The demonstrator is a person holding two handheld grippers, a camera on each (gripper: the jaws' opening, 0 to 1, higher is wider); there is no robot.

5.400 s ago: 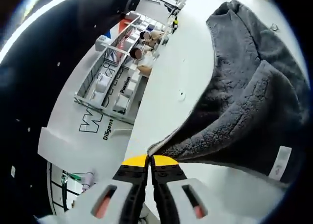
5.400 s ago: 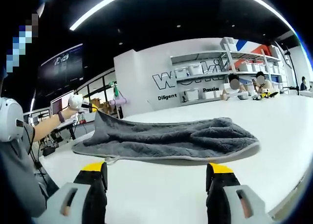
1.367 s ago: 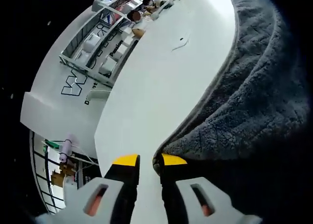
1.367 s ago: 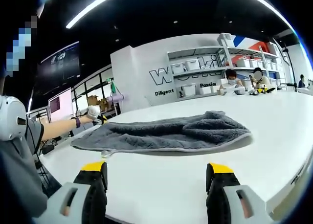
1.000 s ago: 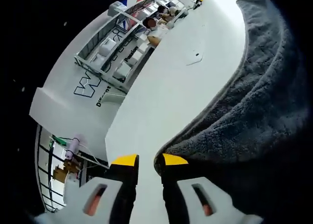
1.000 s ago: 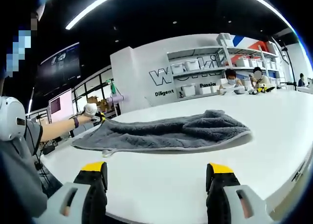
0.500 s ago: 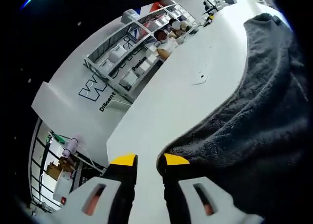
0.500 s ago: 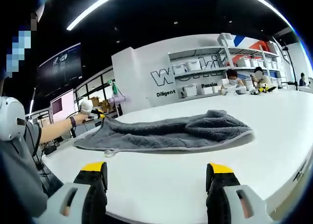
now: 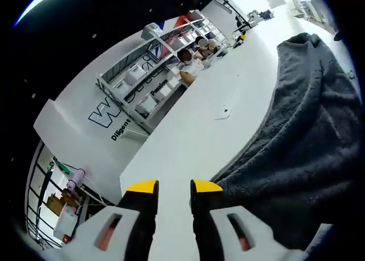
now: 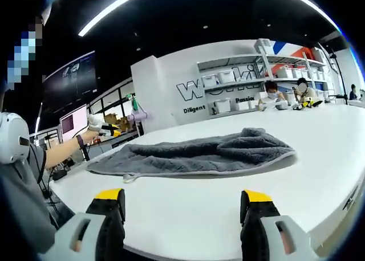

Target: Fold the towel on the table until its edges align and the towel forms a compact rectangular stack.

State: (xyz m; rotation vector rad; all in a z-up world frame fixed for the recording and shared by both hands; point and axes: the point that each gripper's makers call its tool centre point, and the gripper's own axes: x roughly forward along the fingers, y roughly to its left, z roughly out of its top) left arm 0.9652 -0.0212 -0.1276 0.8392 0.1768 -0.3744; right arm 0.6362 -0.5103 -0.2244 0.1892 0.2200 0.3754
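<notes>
grey terry towel (image 10: 194, 154) lying flat on the white table (image 10: 319, 153), once folded by the look of its doubled, bunched right end. in the right gripper view its long axis runs left to right across the picture, so the towel lies broadside to the right gripper (image 10: 180, 207), just beyond the yellow-tipped jaws, which are spread wide with nothing between them and bare table under them. the near long hem faces this gripper squarely; a small loop or tag (image 10: 129, 178) sticks out near the left end of that hem.

in the left gripper view the towel (image 9: 308, 130) is seen end-on: its long axis runs away from the left gripper (image 9: 173, 188) toward the far right of the picture, and the nearest corner lies just right of the right-hand jaw, close beside it; whether it touches cannot be told. these jaws stand a little apart and hold nothing. in the right gripper view this left gripper (image 10: 105, 126) hangs above the table at the towel's far left end, held in the person's hand.

judgement: the next fold turns on the long axis. the left gripper stands at one short end and is the nearer to a corner; the right gripper faces the middle of the long side and would have to travel toward an end before both ends can be brought together.
</notes>
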